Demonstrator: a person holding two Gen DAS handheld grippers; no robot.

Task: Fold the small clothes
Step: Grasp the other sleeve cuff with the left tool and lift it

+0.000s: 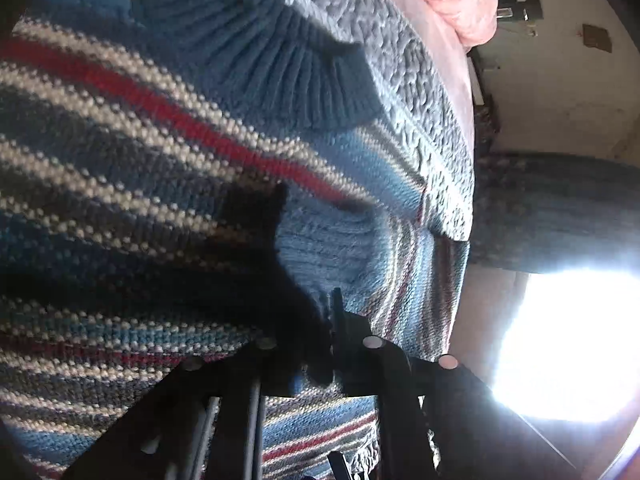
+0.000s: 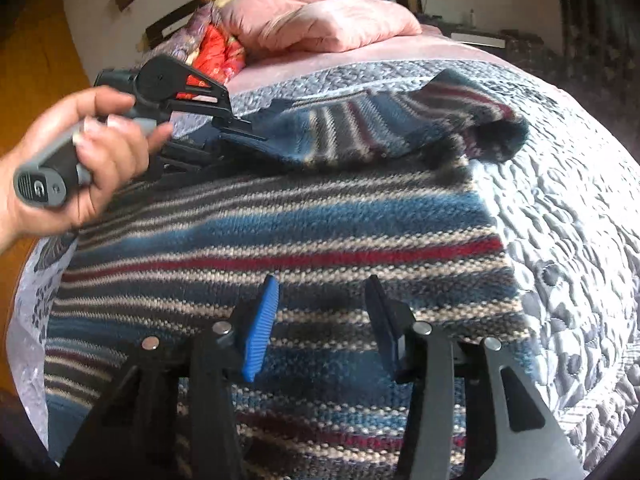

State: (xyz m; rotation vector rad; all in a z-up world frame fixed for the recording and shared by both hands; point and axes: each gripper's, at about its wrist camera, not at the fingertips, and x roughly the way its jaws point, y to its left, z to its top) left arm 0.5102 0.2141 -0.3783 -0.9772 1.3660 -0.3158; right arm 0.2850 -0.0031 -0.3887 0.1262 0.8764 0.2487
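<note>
Striped knit sweater (image 2: 280, 240) lies flat (one sleeve (image 2: 380, 128) lifted, folded across).

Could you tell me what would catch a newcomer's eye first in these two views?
The striped knit sweater, in blue, red, cream and grey, spreads over the grey quilted bedspread and fills both views. In the right wrist view, a hand at the left holds the left gripper, its jaws shut on a fold of the sweater by the sleeve. The right gripper hovers open above the sweater's body, with pink pillows at the head of the bed.
</note>
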